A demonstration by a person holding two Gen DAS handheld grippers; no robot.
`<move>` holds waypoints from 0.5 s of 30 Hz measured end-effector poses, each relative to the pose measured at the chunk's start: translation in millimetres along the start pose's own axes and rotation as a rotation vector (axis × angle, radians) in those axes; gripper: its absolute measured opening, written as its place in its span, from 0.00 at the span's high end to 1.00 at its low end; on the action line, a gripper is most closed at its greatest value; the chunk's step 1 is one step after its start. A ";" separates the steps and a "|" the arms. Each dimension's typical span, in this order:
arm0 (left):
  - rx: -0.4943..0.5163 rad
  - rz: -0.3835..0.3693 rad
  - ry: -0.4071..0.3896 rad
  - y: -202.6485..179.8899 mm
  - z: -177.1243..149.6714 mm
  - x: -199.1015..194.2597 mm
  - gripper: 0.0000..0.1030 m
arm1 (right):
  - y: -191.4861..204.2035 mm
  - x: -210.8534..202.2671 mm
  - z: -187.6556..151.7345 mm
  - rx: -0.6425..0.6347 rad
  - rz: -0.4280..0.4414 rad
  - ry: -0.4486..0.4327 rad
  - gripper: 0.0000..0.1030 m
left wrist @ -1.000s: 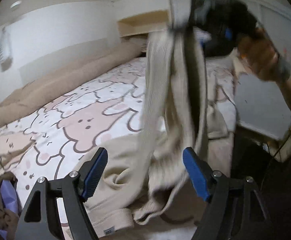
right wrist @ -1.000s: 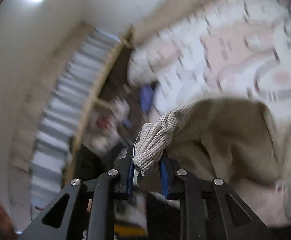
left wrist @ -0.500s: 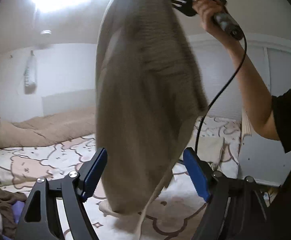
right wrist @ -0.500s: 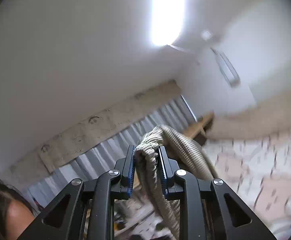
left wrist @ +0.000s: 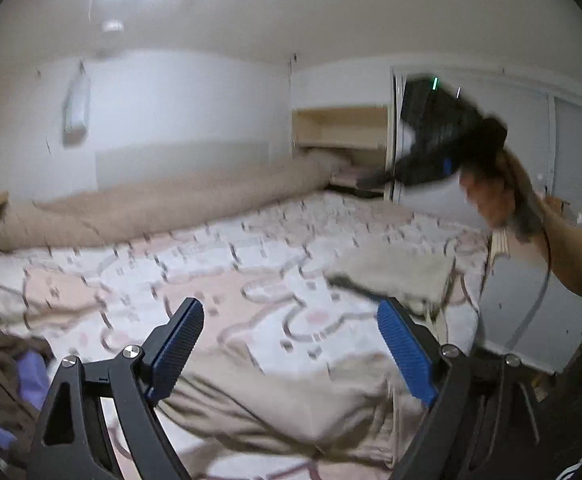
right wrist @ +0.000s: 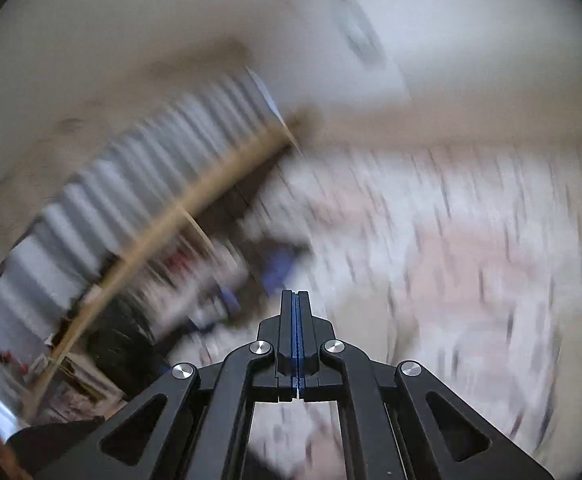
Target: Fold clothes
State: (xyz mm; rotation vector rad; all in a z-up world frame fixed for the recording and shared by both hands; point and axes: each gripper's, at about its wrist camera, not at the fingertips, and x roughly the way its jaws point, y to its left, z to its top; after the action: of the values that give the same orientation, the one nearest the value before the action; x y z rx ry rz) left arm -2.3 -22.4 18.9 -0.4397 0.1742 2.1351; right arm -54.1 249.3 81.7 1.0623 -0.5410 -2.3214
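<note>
While the beige top [left wrist: 275, 404] lies in a loose, rumpled heap on the bed [left wrist: 219, 264], right at the near edge under the left gripper [left wrist: 291, 348], it's not folded; it looks spread wide and wrinkly. It sits at about 6 o'clock in the left view, w/ one flap reaching to 4 o'clock. A smaller pale cloth [left wrist: 395, 272], folded flat as far as the blur lets me tell, rests at about 3 o'clock, apart from the big one, maybe put aside so it stays neat.

Left gripper: blue pads wide apart, nothing between them, hanging just over the top. I think it's held low and ready so it can pinch an edge.

Right gripper [right wrist: 295, 336]: pads pressed tight together, no cloth in them. In the left view it's up at 1 o'clock, in the person's hand [left wrist: 491, 196], swinging fast, so it's a blur.

Diff. vs. half a sec ago: the right gripper was up high, pinching the top so it dangled in the air. Now the top is down on the bed and that gripper has let it go and closed empty. A sec ago it was lifting the top off the bed. Looks like a shake-out to lay it flat.

Far side, 10 o'clock: a brown blanket roll [left wrist: 151, 208] by the wall. At 8 o'clock: a dark clothes pile [left wrist: 7, 364].
</note>
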 end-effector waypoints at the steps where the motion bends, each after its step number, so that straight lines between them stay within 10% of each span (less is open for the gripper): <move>1: 0.001 -0.010 0.022 -7.7 -7.7 4.5 0.13 | -21.4 11.5 -15.9 0.061 0.003 0.027 0.99; 10: 0.146 -0.081 0.230 -59.4 -53.8 50.3 0.13 | -88.7 47.5 -146.6 0.284 -0.068 0.179 0.95; 14: 0.167 -0.073 0.280 -61.6 -69.9 52.5 0.13 | -57.5 38.5 -177.1 0.053 -0.268 0.161 0.29; 15: 0.173 -0.071 0.293 -62.1 -73.9 53.0 0.13 | -45.1 35.9 -185.8 -0.044 -0.318 0.138 0.29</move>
State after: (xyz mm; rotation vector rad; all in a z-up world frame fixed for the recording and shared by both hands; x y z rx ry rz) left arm 39.6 32.6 -66.8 -0.6447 0.4979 1.9587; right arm 57.5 237.3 -77.2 1.3592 -0.2825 -2.4891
